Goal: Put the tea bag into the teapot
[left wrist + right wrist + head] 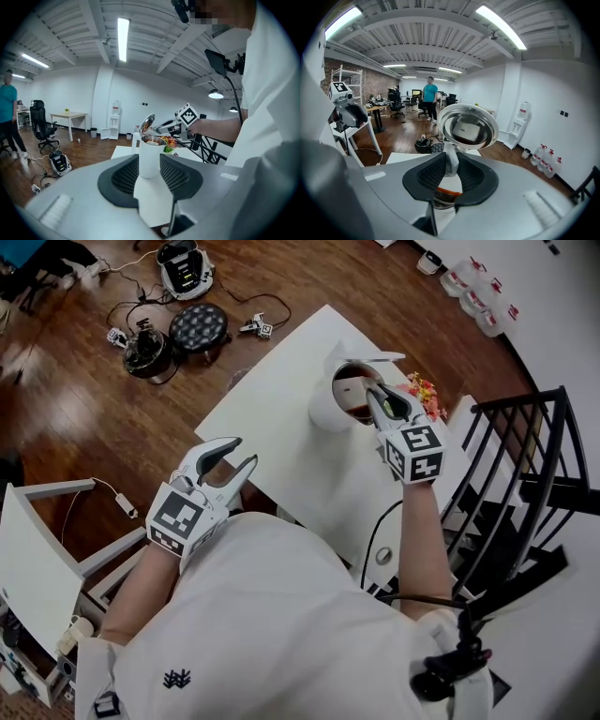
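While the lid (468, 125) is up, step: right fingers (427, 176) pinch the tea bag (450, 157) just over the open teapot (324, 413).
Left fingers (123, 180): apart, empty, well away from teapot.
Next: dip down, let go.

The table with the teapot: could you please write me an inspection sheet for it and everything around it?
Surface: white table, level, no spills seen.
Job's things: white teapot upright on the table, lid open; tea bag held above the opening.
Clutter: flowers beside the teapot.
Grippers: right gripper shut on the tea bag over the teapot; left gripper open and empty at the table's near edge.
Cables: black cable hanging by the table's edge; more tangled among the floor devices.
Surroundings: wooden floor, black railing, water bottles.
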A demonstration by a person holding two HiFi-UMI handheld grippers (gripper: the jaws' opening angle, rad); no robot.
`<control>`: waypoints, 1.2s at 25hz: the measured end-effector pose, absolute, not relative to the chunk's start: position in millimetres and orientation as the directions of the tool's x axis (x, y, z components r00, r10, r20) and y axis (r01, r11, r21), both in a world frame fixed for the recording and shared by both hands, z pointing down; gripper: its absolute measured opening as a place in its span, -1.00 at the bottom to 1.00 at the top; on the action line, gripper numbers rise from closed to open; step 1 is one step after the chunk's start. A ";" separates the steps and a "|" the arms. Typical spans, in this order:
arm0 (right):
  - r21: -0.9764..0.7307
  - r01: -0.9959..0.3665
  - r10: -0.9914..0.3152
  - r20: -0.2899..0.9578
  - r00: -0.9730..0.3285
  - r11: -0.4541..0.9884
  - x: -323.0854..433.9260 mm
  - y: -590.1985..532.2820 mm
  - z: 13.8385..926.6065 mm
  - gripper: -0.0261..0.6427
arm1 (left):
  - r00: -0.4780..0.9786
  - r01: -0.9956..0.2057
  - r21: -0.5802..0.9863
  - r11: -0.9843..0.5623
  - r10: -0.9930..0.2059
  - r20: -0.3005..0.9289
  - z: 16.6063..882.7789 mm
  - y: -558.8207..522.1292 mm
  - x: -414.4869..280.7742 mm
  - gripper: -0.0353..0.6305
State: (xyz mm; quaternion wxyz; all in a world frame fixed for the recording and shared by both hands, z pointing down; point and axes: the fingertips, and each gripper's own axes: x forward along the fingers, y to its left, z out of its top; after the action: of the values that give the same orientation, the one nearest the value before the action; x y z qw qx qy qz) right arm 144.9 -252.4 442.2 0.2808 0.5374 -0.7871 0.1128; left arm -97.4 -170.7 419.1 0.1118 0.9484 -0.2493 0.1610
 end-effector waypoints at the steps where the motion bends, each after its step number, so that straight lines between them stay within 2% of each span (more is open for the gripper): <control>1: 0.123 -0.908 -0.779 0.568 -0.267 0.401 144.6 -253.7 444.7 -0.72 | 0.823 -0.511 0.131 -0.850 -0.439 0.361 418.4 -170.7 -98.2 -0.51; 11: 0.146 -0.879 -0.729 0.628 -0.272 0.454 139.3 -267.4 472.0 -0.70 | 0.797 -0.553 0.140 -0.822 -0.472 0.378 422.2 -170.9 -118.9 -0.51; 14: 0.142 -0.870 -0.708 0.649 -0.278 0.472 136.6 -270.1 479.6 -0.58 | 0.793 -0.559 0.143 -0.817 -0.475 0.382 422.8 -169.2 -121.4 -0.51; 17: 0.148 -0.863 -0.699 0.659 -0.278 0.483 133.6 -270.4 483.7 -0.58 | 0.793 -0.556 0.143 -0.819 -0.471 0.386 423.7 -165.5 -121.8 -0.51; 30: 0.156 -0.869 -0.774 0.546 -0.320 0.469 125.5 -230.7 431.5 -0.58 | 0.777 -0.582 0.133 -0.802 -0.501 0.381 418.7 -158.1 -114.0 -0.51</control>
State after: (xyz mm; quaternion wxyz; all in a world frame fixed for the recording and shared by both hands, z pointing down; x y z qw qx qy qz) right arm 125.5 -230.7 431.5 0.2855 0.5085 -0.8081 0.0832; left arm -114.0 -158.1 418.7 0.1227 0.9346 -0.2896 0.1660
